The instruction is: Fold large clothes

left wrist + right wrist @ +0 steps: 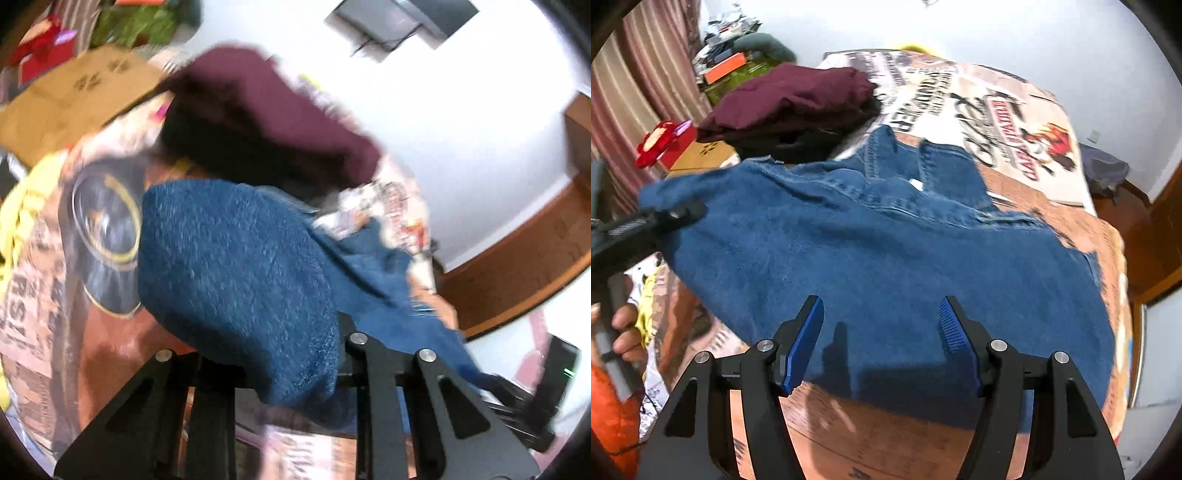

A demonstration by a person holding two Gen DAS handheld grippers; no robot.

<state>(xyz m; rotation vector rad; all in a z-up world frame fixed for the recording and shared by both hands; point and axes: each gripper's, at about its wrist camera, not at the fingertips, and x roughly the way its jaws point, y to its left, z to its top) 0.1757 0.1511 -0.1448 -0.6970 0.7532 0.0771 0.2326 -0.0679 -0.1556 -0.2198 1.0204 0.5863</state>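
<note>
A blue denim garment lies spread on a printed bedspread. My right gripper hovers open just above its near edge, the blue pads wide apart and empty. My left gripper reaches in from the left and holds the garment's far left corner lifted. In the left wrist view the denim drapes over that gripper and hides its fingertips; the frame is blurred.
A maroon folded garment sits on a dark one at the bed's far left. A cardboard box with a red item stands beside the bed. Yellow cloth lies at the bed's edge. A wooden floor lies beyond.
</note>
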